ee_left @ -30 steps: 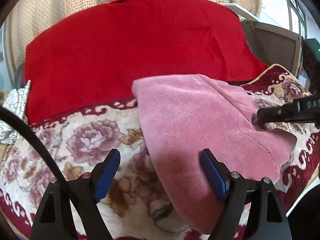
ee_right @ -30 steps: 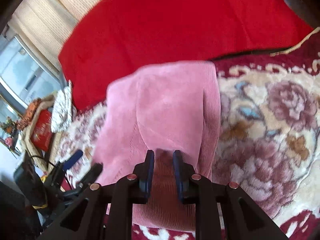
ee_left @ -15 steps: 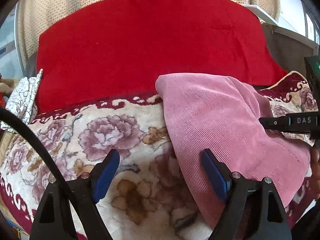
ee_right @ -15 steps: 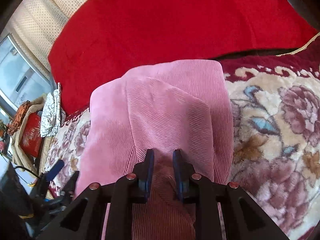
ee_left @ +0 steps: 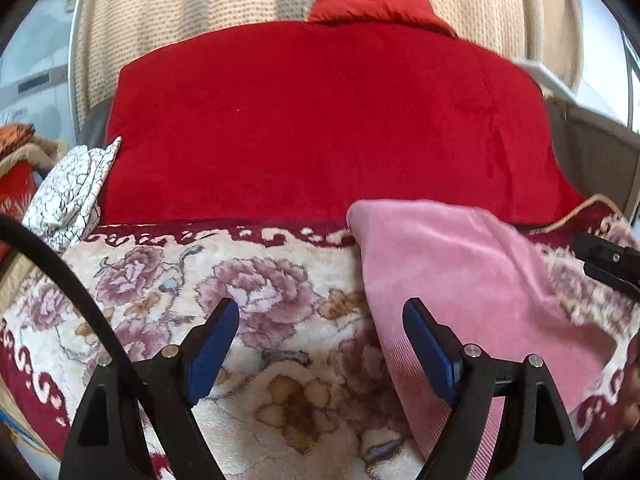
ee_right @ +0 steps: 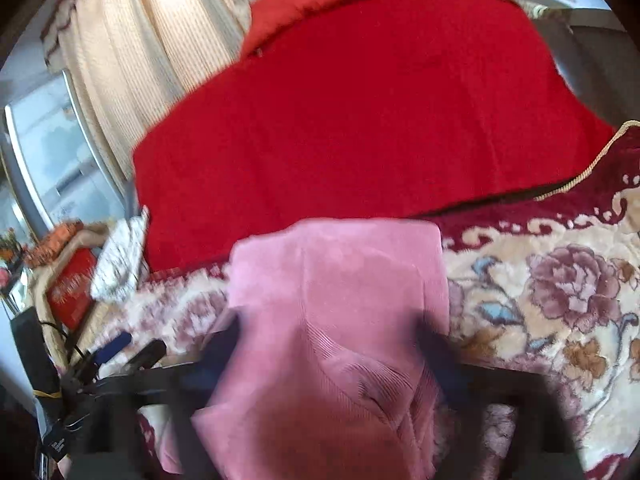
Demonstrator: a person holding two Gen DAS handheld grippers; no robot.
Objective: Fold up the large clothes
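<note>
The folded pink corduroy garment (ee_left: pixel 460 280) lies flat on the floral plush blanket (ee_left: pixel 248 304), apparently set down finished. Left claw (ee_left: pixel 320 344) gapes empty beside it; right claw (ee_right: pixel 328 360), blurred, spreads wide, straddling it.

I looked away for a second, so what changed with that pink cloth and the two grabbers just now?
The right hand-held gripper opened and let go of the pink garment, which it had been pinching; its blurred fingers now stand wide on either side. The left hand-held gripper stayed open, holding nothing. The garment still lies folded on the floral blanket.
</note>
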